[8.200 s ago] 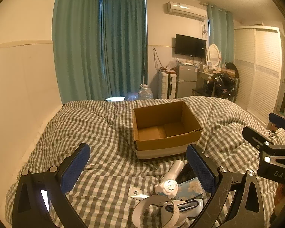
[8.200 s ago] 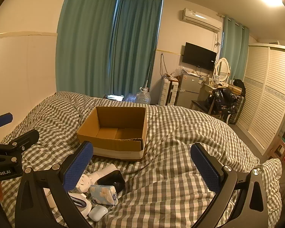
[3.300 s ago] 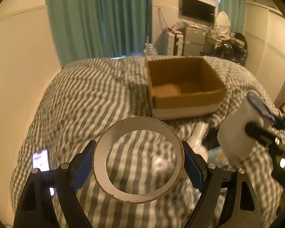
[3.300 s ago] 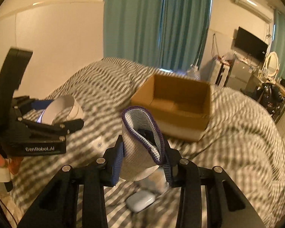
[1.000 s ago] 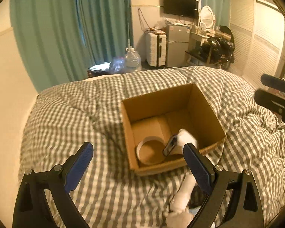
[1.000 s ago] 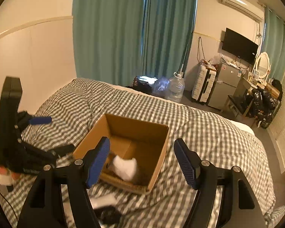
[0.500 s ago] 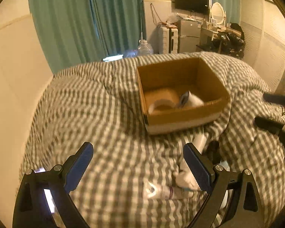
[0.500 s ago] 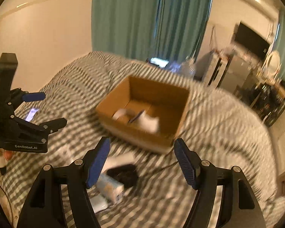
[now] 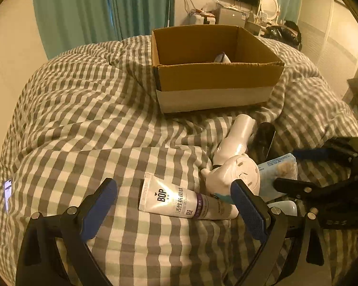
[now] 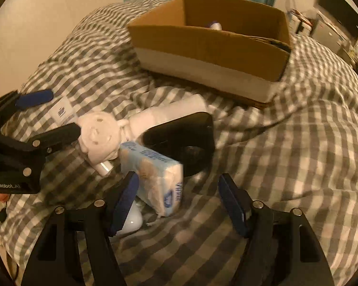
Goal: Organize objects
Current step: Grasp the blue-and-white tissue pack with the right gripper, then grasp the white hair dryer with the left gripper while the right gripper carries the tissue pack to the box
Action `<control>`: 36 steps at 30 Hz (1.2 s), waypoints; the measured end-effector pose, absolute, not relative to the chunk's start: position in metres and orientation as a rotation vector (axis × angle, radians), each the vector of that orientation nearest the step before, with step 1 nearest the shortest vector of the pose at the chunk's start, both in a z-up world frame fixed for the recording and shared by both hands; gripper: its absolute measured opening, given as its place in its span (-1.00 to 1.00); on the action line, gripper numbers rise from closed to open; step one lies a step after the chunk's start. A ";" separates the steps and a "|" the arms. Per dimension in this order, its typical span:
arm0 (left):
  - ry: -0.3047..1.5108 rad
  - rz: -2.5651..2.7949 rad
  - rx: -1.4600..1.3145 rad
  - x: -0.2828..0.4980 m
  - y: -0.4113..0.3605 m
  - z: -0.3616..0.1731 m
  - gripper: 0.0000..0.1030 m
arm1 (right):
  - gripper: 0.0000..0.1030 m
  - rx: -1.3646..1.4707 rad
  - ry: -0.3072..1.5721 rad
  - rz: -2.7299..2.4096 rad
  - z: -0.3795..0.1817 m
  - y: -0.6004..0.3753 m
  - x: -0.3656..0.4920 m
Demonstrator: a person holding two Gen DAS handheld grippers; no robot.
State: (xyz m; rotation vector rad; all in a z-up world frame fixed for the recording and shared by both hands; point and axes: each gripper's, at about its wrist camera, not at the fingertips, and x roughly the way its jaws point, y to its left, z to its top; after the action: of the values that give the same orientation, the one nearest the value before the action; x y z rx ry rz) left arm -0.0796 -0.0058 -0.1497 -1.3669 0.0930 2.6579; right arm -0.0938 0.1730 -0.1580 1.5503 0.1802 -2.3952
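left gripper (image 9: 174, 207): jaws spread wide, nothing in them, hanging low over the bed with the tube sitting right in the gap between the blue pads

right gripper (image 10: 179, 200): also wide open and empty, parked just over the tissue pack

BOP tube (image 9: 186, 202): white tube lying flat on the checked duvet (image 9: 83, 124), cap end pointing right, just in front of the fan head

tissue pack (image 10: 155, 178): light blue pack, tilted, its near corner between the right gripper's pads, not squeezed

white earbud-ish case (image 10: 132, 221): small rounded thing half tucked under the tissue pack, can't tell exactly what it is

handheld fan (image 9: 234, 157): white, lying down, round head near me, handle pointing toward the box

black case (image 10: 186, 143): dark glossy thing right behind the tissue pack, beside the fan handle

cardboard box (image 9: 214, 78): farthest back on the duvet, open top, a bit of a white and purple item (image 9: 222, 58) poking up inside
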 end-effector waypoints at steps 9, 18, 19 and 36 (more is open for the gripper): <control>0.149 2.638 -1.343 -0.075 0.005 -0.141 0.91 | -0.49 1.444 0.188 -2.465 -0.137 0.176 -0.081; 0.228 2.551 -1.360 -0.076 0.041 -0.146 0.91 | -0.50 1.335 0.192 -2.624 -0.090 0.213 -0.069; 0.257 2.543 -1.373 -0.079 0.047 -0.150 0.91 | -0.50 1.336 0.195 -2.640 -0.090 0.216 -0.071; 0.310 2.494 -1.480 -0.094 0.063 -0.178 0.03 | -0.50 1.359 0.116 -2.666 -0.113 0.239 -0.074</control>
State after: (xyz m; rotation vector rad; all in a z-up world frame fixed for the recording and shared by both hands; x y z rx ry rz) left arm -0.0943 0.0632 -0.1776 -1.4800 0.3098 2.4935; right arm -0.0739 0.2392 -0.1125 1.3590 0.1159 -2.6665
